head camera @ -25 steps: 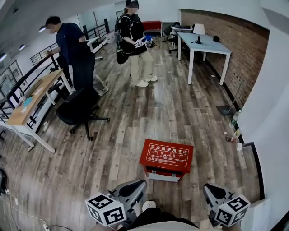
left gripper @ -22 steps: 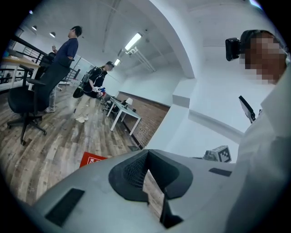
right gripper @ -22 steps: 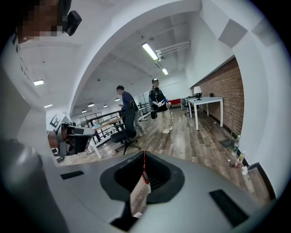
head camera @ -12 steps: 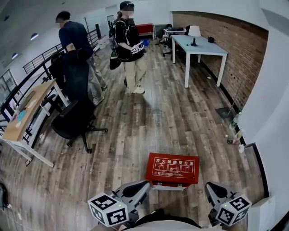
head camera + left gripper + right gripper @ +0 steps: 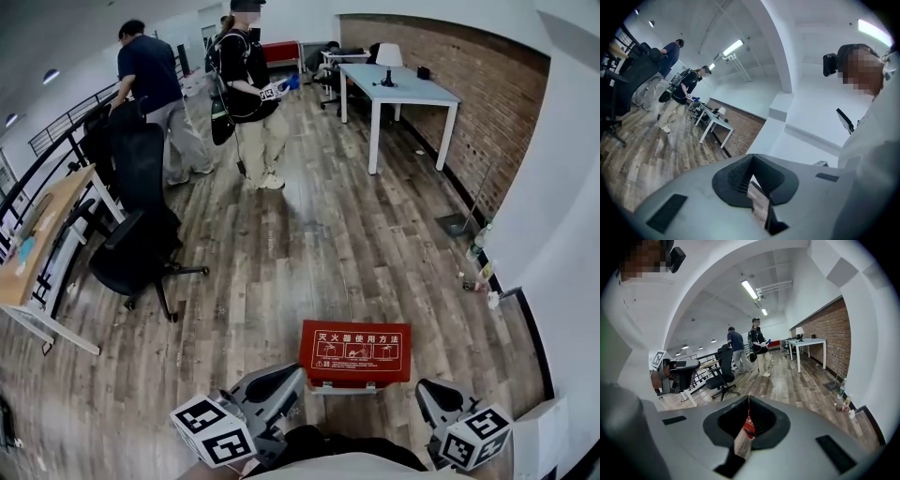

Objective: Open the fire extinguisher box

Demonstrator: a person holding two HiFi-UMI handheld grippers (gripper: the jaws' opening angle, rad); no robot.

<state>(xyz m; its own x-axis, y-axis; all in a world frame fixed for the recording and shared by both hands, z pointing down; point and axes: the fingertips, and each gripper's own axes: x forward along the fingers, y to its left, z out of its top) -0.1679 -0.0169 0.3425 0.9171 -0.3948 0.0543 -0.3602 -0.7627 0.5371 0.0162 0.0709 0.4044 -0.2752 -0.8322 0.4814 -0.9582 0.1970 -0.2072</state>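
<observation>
Holding the left gripper [image 5: 289, 377] clenched, jaws pressed together and empty, pointing about level. Holding the right gripper [image 5: 424, 389] clenched too, tilted downward, with only a thin slit left behind the jaw tips. Glimpsing a red sliver through that slit, probably the fire extinguisher box [image 5: 355, 352] beyond rather than anything gripped. Finding that box on the wooden floor [image 5: 309, 234] just ahead of both grippers and between them, lid down, printed label facing up. Seeing a black office chair [image 5: 131, 253] well ahead of the left gripper. Seeing, far beyond both grippers, a person with a backpack [image 5: 246, 94], a person in a dark shirt [image 5: 155, 89] and a white counter [image 5: 398, 89].
</observation>
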